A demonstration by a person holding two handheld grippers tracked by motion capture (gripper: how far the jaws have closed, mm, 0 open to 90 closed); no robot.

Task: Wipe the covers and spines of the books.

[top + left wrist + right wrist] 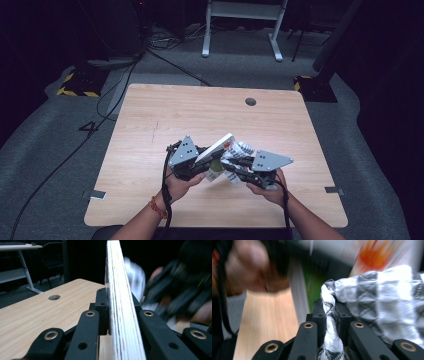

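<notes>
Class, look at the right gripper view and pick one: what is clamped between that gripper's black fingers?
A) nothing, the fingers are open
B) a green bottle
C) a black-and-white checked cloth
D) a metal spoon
C: in the right gripper view the right gripper has its fingers closed on a bunched fold of the black-and-white checked cloth, which spreads out to the right.

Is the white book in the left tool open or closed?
Closed. The left tool clamps the white book, whose page edges lie pressed together in one flat stack.
</notes>
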